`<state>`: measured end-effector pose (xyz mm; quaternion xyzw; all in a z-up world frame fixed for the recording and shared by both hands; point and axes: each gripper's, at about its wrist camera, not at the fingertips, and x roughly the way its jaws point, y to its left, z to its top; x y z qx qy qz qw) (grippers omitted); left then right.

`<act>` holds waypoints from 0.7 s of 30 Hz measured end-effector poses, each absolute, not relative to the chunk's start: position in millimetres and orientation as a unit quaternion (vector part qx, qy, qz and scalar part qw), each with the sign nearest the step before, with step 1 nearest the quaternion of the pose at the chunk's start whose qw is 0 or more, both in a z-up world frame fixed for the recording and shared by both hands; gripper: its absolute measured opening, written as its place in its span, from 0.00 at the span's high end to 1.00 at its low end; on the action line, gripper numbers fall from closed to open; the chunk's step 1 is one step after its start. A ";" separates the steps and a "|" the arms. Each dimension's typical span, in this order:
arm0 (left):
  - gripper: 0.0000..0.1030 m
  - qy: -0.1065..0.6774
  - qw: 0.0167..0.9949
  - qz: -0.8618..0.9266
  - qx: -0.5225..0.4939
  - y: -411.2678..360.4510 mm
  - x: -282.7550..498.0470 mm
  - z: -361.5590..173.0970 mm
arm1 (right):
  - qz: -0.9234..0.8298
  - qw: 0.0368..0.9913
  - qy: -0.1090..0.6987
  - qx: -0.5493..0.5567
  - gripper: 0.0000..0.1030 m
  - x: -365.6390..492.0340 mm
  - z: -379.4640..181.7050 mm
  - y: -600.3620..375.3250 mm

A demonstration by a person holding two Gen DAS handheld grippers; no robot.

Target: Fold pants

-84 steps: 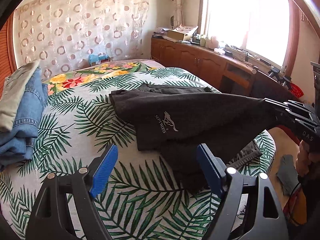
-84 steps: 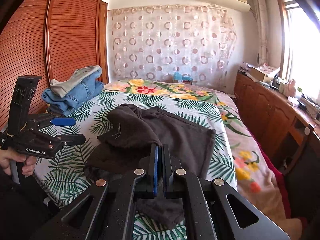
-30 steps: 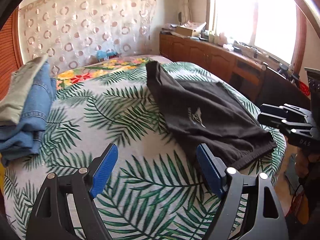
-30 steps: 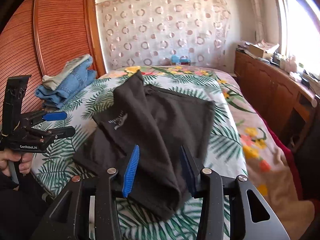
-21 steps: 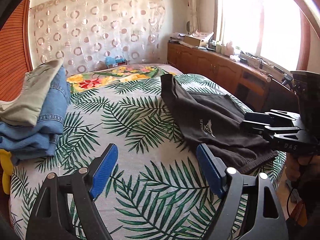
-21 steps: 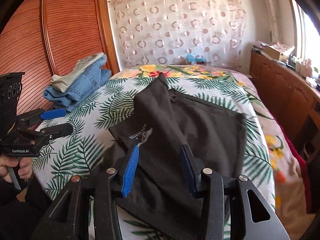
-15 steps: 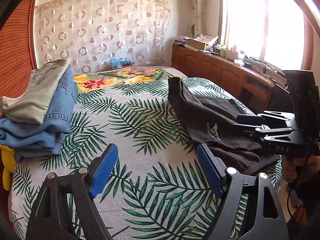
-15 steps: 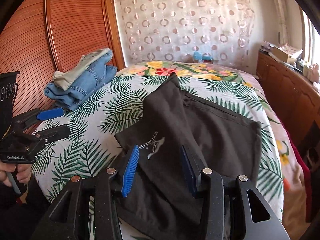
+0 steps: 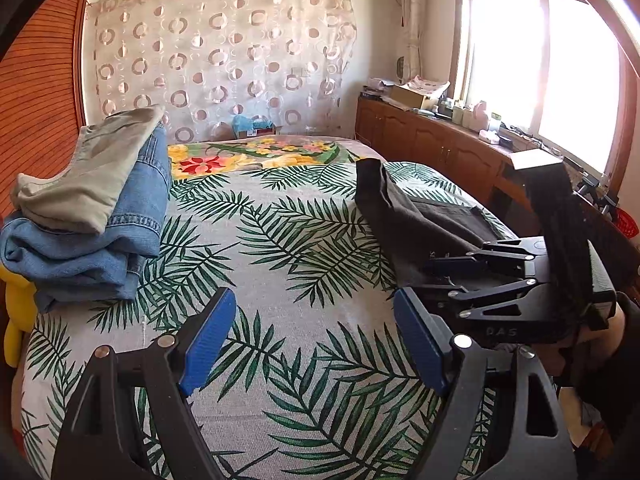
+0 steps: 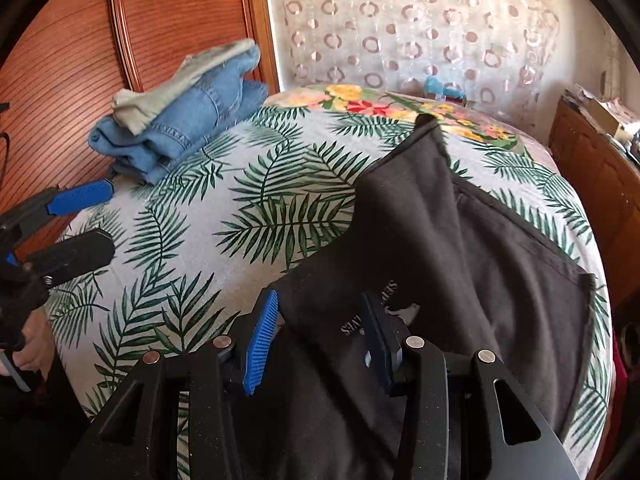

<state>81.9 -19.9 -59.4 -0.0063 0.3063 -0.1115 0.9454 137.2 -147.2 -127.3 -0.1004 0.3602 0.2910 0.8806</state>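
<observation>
Dark grey pants (image 10: 460,248) lie on the right half of the bed, one leg folded over the other, with a white logo near the front edge; they also show in the left wrist view (image 9: 416,216). My right gripper (image 10: 320,334) is open, low over the pants' near edge by the logo, and it shows from the side in the left wrist view (image 9: 452,276). My left gripper (image 9: 316,340) is open and empty above bare bedsheet, left of the pants; it shows at the left edge of the right wrist view (image 10: 76,220).
The bed (image 9: 260,248) has a palm-leaf sheet. Folded jeans with a beige garment on top (image 9: 88,216) are stacked at its left, by a wooden wardrobe (image 10: 80,60). A wooden cabinet (image 9: 432,148) under the window runs along the right side.
The right gripper let go of the pants, which dropped flat onto the bed, then it moved down close to their near edge. The left gripper stayed open and drew back to the left.
</observation>
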 end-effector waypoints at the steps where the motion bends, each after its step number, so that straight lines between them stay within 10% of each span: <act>1: 0.21 0.308 0.945 -0.111 -0.007 -20.0 82.5 -60.6 | 0.292 0.878 0.363 -0.107 0.57 139.2 -129.5 -143.4; 19: 0.21 0.317 0.941 -0.116 -0.003 -21.4 80.9 -68.5 | 0.284 0.873 0.362 -0.163 0.50 140.3 -139.3 -111.8; 21: 0.21 0.318 0.941 -0.117 -0.002 -22.6 80.7 -69.2 | 0.282 0.875 0.362 -0.157 0.71 144.1 -137.3 -116.1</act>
